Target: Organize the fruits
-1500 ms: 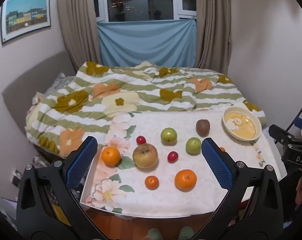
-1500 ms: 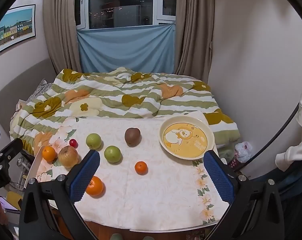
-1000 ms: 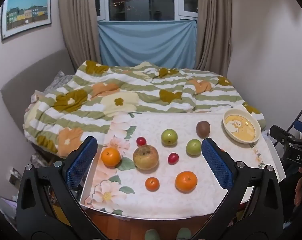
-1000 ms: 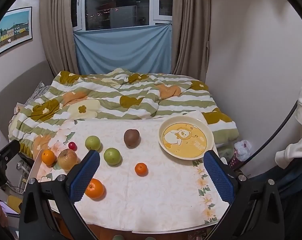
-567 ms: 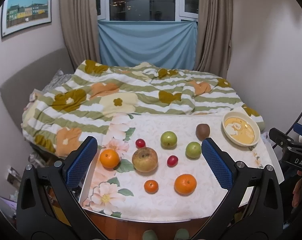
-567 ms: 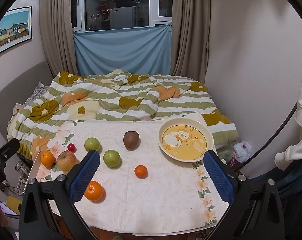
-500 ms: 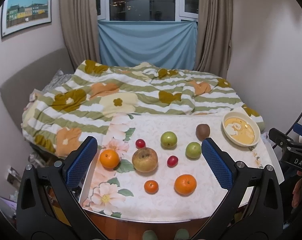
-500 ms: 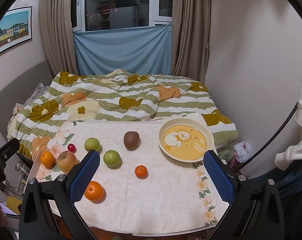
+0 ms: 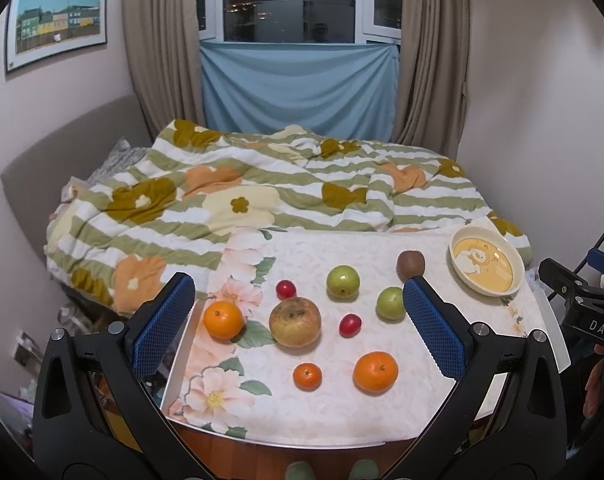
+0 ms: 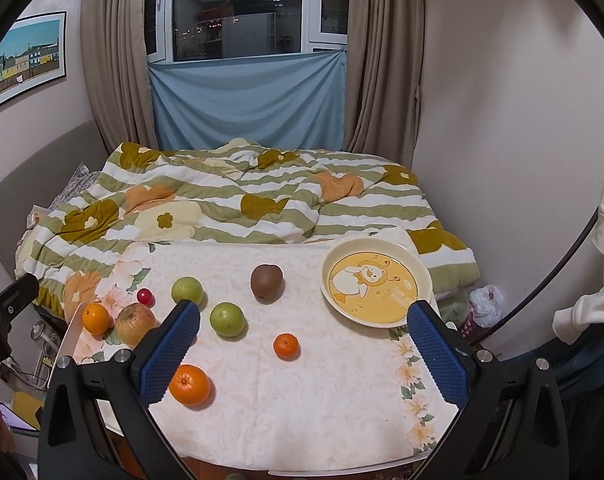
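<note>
Several fruits lie on a floral tablecloth [image 9: 262, 412]: a brownish apple [image 9: 295, 321], two big oranges [image 9: 223, 319] [image 9: 375, 371], a small tangerine [image 9: 307, 376], two green fruits [image 9: 342, 282] [image 9: 390, 303], two red cherry tomatoes [image 9: 286, 289] [image 9: 349, 324] and a brown kiwi [image 9: 410, 263]. A yellow cartoon plate [image 10: 375, 282] stands empty at the far right. My left gripper [image 9: 298, 328] is open and empty, above the table's near edge. My right gripper [image 10: 302, 344] is open and empty, above the tangerine [image 10: 286, 346].
A bed with a green-striped flowered quilt [image 9: 262, 200] lies right behind the table. Curtains and a window are beyond it. The other gripper's black frame shows at the right edge of the left wrist view [image 9: 581, 304]. Clutter lies on the floor at left [image 10: 38, 340].
Both grippers have drifted slightly back and up, so the table sits a little lower in both views. No fruit has moved and both grippers stay open.
</note>
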Tool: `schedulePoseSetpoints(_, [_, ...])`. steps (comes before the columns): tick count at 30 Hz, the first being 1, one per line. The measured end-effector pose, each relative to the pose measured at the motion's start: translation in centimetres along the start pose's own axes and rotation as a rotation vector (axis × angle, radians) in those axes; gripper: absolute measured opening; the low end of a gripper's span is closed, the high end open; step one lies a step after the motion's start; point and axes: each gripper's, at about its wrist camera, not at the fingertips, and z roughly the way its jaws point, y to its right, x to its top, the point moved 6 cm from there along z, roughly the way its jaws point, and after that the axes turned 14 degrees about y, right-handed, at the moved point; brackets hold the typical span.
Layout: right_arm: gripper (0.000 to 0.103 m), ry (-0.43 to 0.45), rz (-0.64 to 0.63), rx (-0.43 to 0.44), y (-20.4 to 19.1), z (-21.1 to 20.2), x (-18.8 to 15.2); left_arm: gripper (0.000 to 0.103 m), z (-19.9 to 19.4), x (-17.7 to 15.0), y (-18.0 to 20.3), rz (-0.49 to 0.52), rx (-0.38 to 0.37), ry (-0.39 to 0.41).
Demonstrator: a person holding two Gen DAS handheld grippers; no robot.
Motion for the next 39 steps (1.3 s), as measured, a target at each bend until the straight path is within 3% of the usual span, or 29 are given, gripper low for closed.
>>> schedulePoseSetpoints(39, [0.103, -0.001, -0.004, 0.004, -0.30, 0.28, 0.33, 0.103, 0.28, 0.31, -0.17, 0.010, 0.010, -0.001])
